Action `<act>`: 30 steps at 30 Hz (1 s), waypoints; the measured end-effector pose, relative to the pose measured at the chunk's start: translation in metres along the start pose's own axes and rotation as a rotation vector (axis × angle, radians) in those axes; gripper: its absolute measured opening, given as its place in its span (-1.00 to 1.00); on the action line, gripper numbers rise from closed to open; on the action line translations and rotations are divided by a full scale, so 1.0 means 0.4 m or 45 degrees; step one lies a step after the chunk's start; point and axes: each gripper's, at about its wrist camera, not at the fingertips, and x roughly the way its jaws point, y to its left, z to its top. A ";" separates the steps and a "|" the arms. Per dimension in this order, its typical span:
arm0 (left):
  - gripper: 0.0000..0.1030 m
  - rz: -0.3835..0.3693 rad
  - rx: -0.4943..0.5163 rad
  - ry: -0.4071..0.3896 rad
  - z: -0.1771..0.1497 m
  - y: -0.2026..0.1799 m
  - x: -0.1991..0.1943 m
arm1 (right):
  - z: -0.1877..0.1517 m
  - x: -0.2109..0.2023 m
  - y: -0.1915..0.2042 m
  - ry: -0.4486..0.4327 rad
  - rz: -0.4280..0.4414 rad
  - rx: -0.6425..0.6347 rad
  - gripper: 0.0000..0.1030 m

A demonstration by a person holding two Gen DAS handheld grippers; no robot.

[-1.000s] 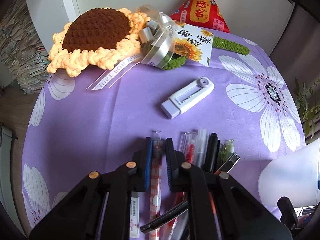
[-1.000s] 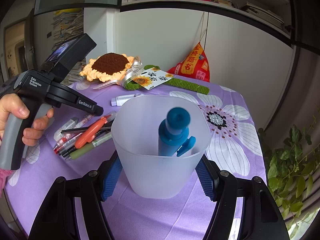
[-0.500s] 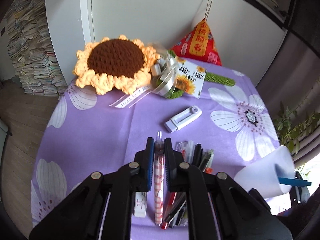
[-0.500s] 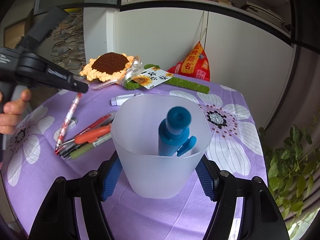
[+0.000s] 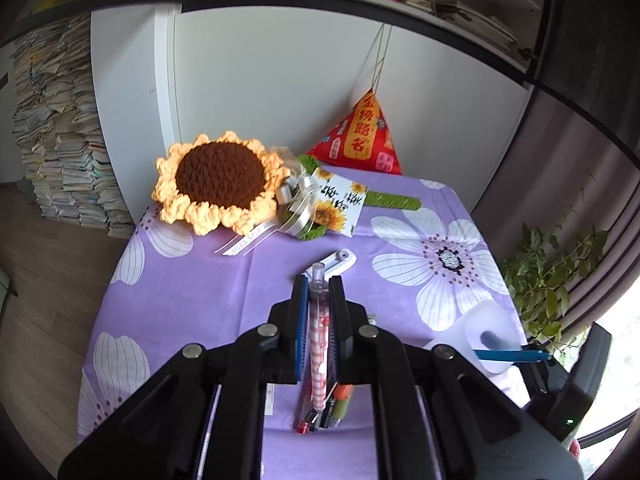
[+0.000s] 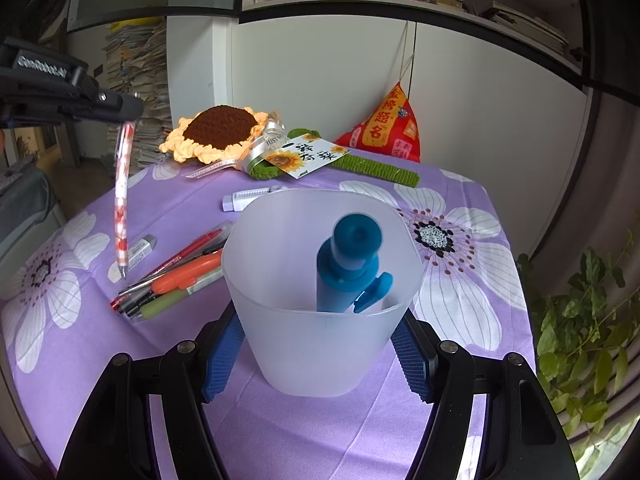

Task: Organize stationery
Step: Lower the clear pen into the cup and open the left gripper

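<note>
Frosted plastic cup (image 6: 320, 320) (blue pen inside) sits clamped in our right gripper (image 6: 316, 354), while our left gripper (image 5: 319, 300), pinching the red-checked pen (image 6: 122, 200) aloft at far left, must next carry it rightward, tip-down, into that cup.

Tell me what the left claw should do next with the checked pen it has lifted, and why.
Probably carry the pink checked pen sideways over the frosted cup and lower it tip-first. The left claw is shut on the pen, which hangs clear of the pen pile, while the right claw holds the cup, which holds only a blue pen.
</note>
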 end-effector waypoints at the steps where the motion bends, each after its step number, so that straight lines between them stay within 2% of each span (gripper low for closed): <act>1: -0.86 -0.006 0.006 -0.011 0.002 -0.005 -0.009 | 0.001 0.001 0.000 0.000 0.000 0.000 0.36; 9: -0.86 -0.095 0.043 -0.114 0.033 -0.061 -0.083 | -0.001 0.003 0.004 0.009 0.006 0.002 0.36; 19: -0.85 -0.277 0.090 -0.229 0.078 -0.174 -0.134 | 0.003 0.009 0.005 0.014 0.007 0.001 0.36; 22: -0.85 -0.314 0.115 -0.228 0.082 -0.209 -0.129 | 0.003 0.010 0.006 0.014 0.008 -0.002 0.36; 30: -0.85 -0.322 0.173 -0.174 0.062 -0.261 -0.077 | 0.003 0.011 0.008 0.014 0.007 -0.001 0.36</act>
